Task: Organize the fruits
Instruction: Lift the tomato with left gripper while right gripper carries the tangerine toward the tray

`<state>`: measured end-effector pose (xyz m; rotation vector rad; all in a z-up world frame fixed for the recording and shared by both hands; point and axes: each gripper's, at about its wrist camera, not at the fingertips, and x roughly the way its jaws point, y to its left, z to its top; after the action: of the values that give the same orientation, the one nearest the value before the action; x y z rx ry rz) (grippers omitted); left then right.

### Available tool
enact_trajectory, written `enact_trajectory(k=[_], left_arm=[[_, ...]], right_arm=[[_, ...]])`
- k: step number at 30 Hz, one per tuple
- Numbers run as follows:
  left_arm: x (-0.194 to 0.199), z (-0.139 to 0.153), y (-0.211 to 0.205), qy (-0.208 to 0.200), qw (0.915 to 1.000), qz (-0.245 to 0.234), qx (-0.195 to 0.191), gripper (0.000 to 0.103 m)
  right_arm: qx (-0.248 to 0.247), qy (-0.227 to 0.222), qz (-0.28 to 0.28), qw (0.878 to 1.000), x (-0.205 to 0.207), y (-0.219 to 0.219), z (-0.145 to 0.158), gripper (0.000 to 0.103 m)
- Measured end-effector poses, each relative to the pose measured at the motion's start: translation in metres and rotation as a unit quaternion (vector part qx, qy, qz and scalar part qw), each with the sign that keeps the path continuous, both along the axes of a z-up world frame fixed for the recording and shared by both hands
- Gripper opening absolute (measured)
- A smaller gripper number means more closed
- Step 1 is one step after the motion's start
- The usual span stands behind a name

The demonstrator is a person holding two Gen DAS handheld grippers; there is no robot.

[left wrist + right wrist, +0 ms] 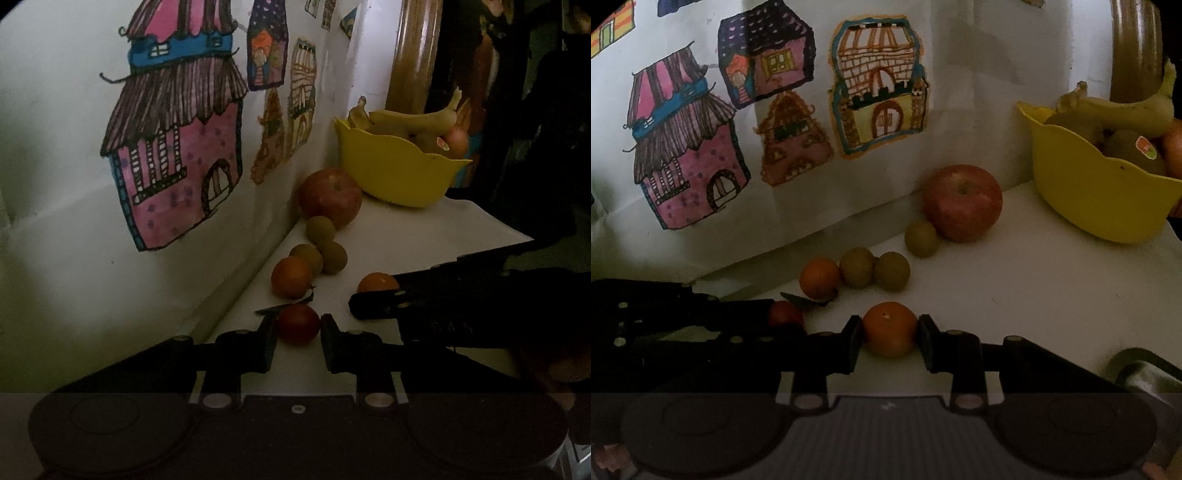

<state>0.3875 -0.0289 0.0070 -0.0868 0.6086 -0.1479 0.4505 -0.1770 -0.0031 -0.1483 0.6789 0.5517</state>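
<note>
**Orange and red fruit pinched, one per gripper**

Orange fruit (890, 328), small and round like a tangerine, sits pinched between the fingers of the right gripper (889, 334); pads press both its sides, and it seems to rest on the white tabletop (1015, 295). Just to its left, the left gripper (298, 328) is closed on a smaller red fruit (298, 324) w/ a dark leaf (280, 306) beside it. Both tools angle downward, side by side, prob. so each can lift one piece at once.

Further back, loose fruit runs in a row along the wall: another orange fruit (820, 277), three small greenish fruits (892, 270) touching or nearly so, then a big red apple (963, 202). Beyond the apple, far right, a yellow bowl (1097, 199) already holds bananas (1108, 107), a kiwi w/ a sticker and more. Judging by that, the bowl is where the held pieces should go; most fruit isn't sorted yet.

Room is dim. White wall behind the table carries hand-drawn house pictures (687, 155), coloured pink, purple, brown and yellow. Table edge drops into darkness at right. A grey object at the right wrist view's lower right is too unclear to name.
</note>
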Motion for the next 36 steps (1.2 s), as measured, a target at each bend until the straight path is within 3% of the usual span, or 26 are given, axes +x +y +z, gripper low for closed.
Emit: enact_trajectory(k=[6, 36], left_arm=[[-0.007, 0.004, 0.000, -0.004, 1.0000, 0.001, 0.009, 0.027], [-0.041, 0.016, 0.005, -0.015, 0.9997, 0.010, -0.017, 0.027]], right_arm=[[-0.006, 0.003, -0.004, 1.000, -0.010, -0.002, 0.002, 0.037], [-0.023, -0.014, -0.014, 1.000, -0.052, -0.001, 0.017, 0.037]])
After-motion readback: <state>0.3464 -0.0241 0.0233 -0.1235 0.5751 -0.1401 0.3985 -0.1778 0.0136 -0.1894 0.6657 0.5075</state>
